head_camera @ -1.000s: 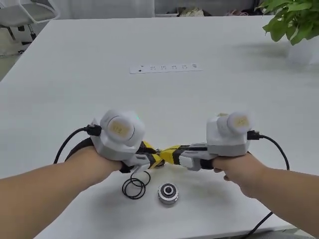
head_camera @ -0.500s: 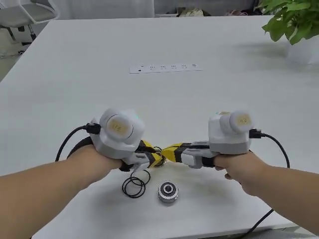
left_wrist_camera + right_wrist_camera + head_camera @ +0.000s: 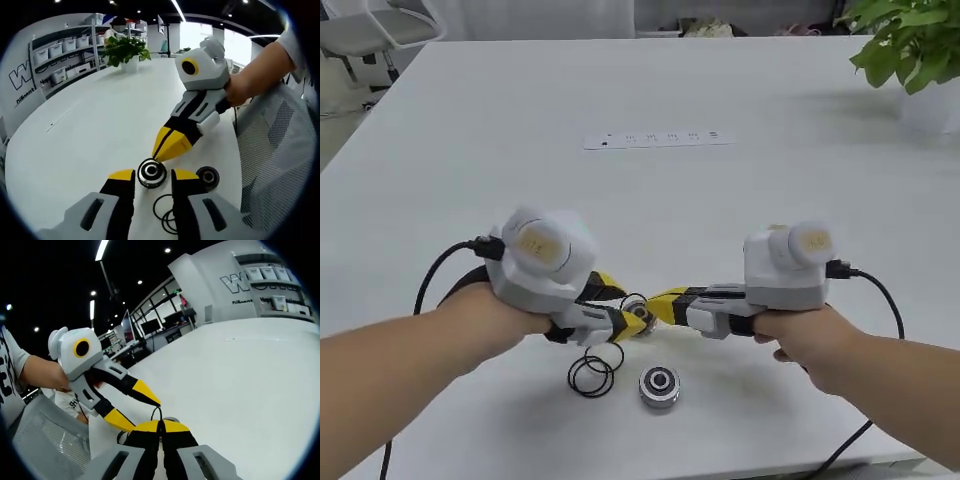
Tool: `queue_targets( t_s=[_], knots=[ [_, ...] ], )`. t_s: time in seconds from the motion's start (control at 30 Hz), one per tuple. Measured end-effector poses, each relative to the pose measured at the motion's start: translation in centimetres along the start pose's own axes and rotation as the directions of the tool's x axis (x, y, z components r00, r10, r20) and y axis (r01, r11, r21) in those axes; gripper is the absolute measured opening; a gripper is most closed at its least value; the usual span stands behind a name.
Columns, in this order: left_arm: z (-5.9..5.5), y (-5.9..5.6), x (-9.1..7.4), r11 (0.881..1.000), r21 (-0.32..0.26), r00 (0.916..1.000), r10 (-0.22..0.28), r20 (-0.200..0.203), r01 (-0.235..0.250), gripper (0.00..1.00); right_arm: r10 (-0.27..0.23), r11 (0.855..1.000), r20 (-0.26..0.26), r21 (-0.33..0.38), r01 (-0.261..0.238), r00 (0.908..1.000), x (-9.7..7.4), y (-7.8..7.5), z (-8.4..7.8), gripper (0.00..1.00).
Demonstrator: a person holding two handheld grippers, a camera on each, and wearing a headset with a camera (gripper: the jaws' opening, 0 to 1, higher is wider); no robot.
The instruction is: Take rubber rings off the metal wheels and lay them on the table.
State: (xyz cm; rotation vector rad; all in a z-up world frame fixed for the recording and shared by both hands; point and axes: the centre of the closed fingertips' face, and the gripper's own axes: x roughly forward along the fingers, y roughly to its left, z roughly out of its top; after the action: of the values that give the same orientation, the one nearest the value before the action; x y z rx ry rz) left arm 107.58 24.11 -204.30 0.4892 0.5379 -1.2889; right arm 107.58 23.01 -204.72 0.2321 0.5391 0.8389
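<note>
My left gripper is shut on a small metal wheel just above the table; in the left gripper view the wheel sits between the yellow-tipped fingers. My right gripper meets it from the right, shut on a thin black rubber ring that stands up as a loop off the wheel. That ring rises just ahead of the closed right gripper. Three loose rings and a second wheel lie on the white table below the grippers.
A white power strip lies mid-table. A potted plant stands at the far right corner and an office chair beyond the far left edge. Black cables trail from both grippers.
The left gripper has drawn slightly left and the rubber ring now shows as a raised loop between the two grippers. The loose rings and second wheel have not moved.
</note>
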Motion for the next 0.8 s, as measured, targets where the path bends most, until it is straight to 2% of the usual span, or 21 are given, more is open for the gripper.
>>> queue_targets(
  t_s=[0.2, 0.53, 0.8],
  knots=[
    [0.2, 0.1, -1.5, 1.0, -0.003, 0.9998, 0.009, 0.02, -0.009, 0.31, 0.005, 1.0, 0.016, 0.012, -0.005, 0.9999, -0.2, 0.2, 0.4, 0.0],
    [0.4, 0.7, -4.5, 0.999, -0.015, 0.9972, 0.036, 0.066, -0.035, 0.4, 0.031, 0.999, 0.028, 0.023, -0.032, 0.9991, -0.1, 1.3, 0.9, 0.0],
    [0.3, 0.2, -6.5, 0.999, -0.027, 0.9946, 0.044, 0.093, -0.042, 0.48, 0.055, 0.998, 0.029, 0.032, -0.056, 0.9981, 0.3, 2.3, 0.9, 0.0]
  ],
)
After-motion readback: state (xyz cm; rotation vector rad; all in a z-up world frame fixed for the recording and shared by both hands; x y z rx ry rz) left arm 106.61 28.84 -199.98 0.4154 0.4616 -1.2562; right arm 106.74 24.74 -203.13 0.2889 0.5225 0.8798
